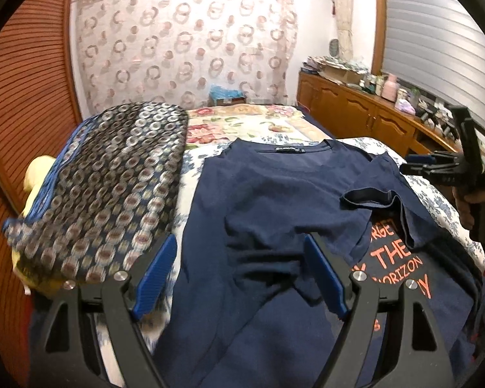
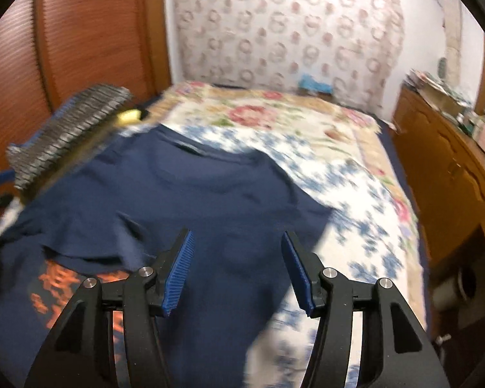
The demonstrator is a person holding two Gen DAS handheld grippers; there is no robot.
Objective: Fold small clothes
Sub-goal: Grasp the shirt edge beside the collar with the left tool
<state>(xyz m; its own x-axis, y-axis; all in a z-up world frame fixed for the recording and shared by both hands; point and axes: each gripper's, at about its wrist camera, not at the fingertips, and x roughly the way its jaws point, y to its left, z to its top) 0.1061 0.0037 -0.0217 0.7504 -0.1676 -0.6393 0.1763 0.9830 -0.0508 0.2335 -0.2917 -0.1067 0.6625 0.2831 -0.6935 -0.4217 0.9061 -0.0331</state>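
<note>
Near centre: navy T-shirt (image 1: 274, 194) lies flat on the bed (image 1: 274, 119); room above it is open.
Left: a stack of patterned folded cloth (image 1: 113, 187) is raised just beside the shirt and blocks passage there.
Far: floral bedspread is bare, save a blue item (image 1: 226, 92) against the curtain (image 1: 184, 42).
Right: wooden cabinet (image 1: 355, 110), top cluttered, bounds the bed.
Far left: wooden slatted panel (image 1: 26, 97) closes that side.
</note>
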